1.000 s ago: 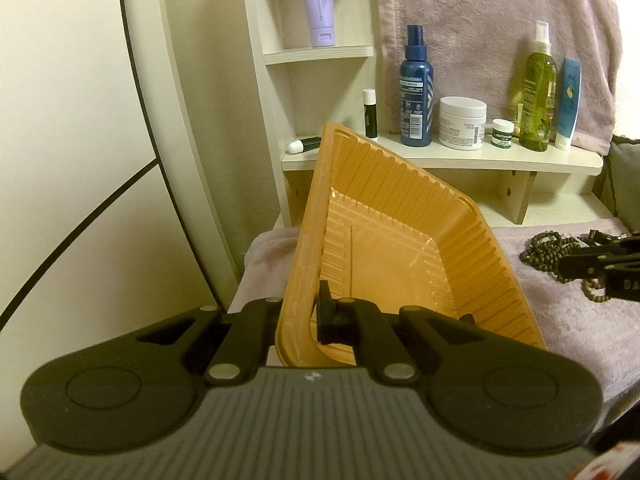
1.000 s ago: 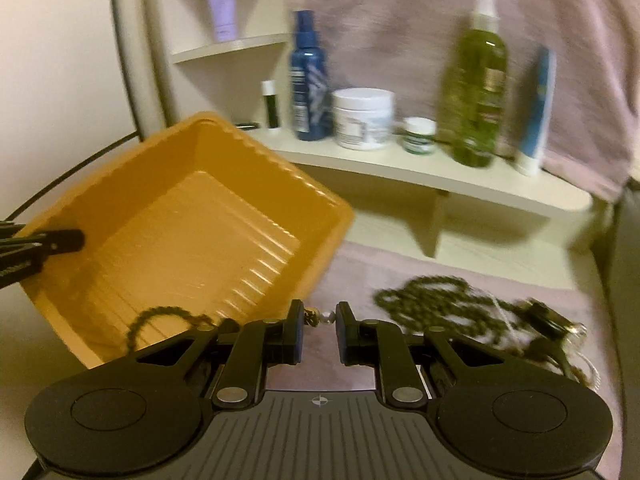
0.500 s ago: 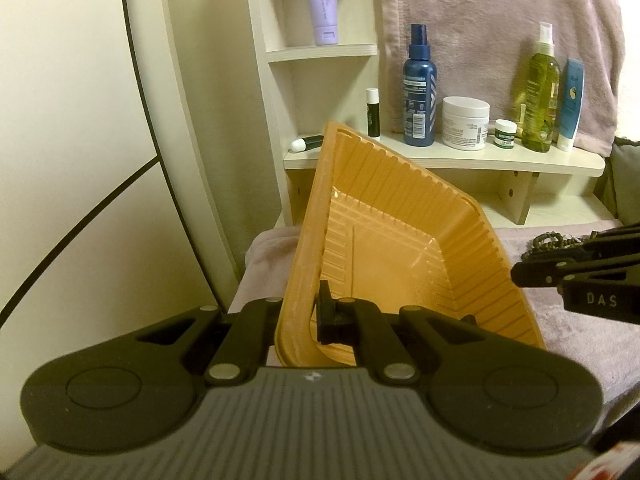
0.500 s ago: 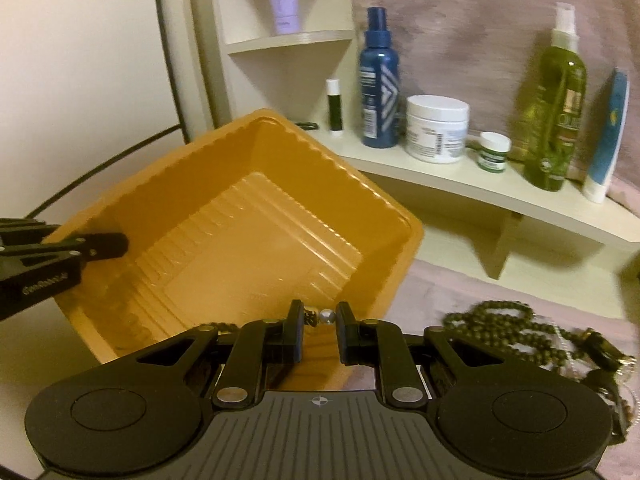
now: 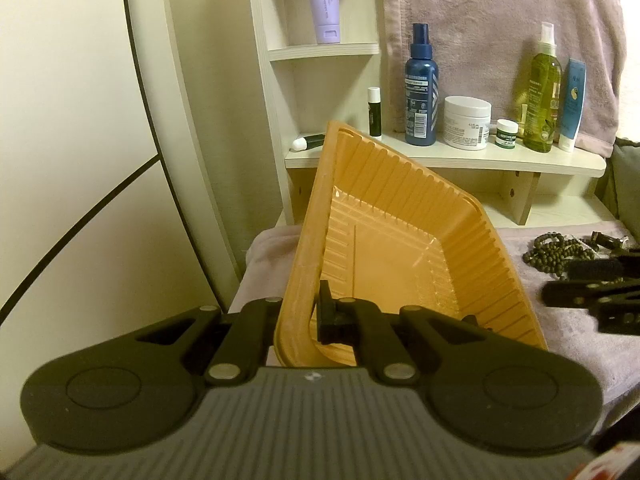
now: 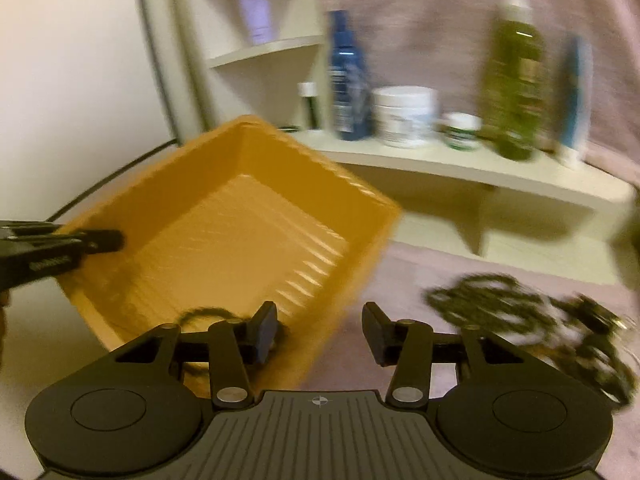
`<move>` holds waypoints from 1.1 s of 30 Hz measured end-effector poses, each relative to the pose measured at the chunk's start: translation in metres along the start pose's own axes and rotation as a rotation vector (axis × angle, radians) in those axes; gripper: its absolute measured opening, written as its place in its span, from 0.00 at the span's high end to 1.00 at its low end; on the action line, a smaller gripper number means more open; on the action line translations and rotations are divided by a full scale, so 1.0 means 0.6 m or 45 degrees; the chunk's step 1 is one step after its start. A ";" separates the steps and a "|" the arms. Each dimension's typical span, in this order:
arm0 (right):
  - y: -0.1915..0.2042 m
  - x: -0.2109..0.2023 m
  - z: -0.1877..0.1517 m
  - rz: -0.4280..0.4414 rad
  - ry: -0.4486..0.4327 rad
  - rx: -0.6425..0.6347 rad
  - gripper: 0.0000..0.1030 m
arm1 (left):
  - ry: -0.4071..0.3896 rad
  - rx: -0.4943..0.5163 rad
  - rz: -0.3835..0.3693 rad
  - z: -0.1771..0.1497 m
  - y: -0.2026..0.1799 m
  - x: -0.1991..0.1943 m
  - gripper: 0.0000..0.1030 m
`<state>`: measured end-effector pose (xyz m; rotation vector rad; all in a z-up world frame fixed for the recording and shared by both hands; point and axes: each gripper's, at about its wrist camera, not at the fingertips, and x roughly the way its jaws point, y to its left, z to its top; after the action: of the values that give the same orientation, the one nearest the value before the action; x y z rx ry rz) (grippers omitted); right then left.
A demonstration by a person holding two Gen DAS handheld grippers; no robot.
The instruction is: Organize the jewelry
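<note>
Two handheld grippers work over a mauve towel [image 5: 560, 344] laid before a cream shelf [image 5: 500, 158] of toiletry bottles. The left gripper [image 5: 298, 312] angles downward, its fingers clamped tight on the near rim of an orange plastic tray [image 5: 384, 264], holding it tipped up on its edge with the open side facing right. The right gripper [image 6: 320, 330] also tilts downward, beside the tray's lower right edge; its jaws have just been opening and now stand apart with nothing pressed between them. A dark beaded strand [image 6: 204, 314] lies in the tray's near corner, just by the right gripper's left finger. More beaded jewelry [image 6: 512, 308] is heaped on the towel to the right, well apart from the tray.
</note>
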<state>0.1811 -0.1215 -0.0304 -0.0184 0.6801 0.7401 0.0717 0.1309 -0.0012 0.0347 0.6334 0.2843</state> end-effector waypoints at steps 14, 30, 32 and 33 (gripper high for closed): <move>-0.168 -0.074 -0.094 -0.401 0.017 0.288 0.54 | -0.001 0.010 0.005 0.002 -0.004 0.001 0.96; -0.142 0.007 -0.083 -0.283 0.108 -0.028 0.71 | 0.002 0.008 0.006 0.001 -0.005 0.001 0.96; -0.137 0.020 -0.083 -0.293 0.131 -0.094 0.71 | 0.001 0.009 0.007 0.001 -0.005 0.001 0.96; -0.134 0.024 -0.084 -0.297 0.135 -0.120 0.75 | 0.000 0.009 0.007 0.000 -0.005 0.001 0.96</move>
<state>0.2106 -0.1852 -0.0956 -0.2208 0.7293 0.5486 0.0729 0.1281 -0.0017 0.0429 0.6345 0.2874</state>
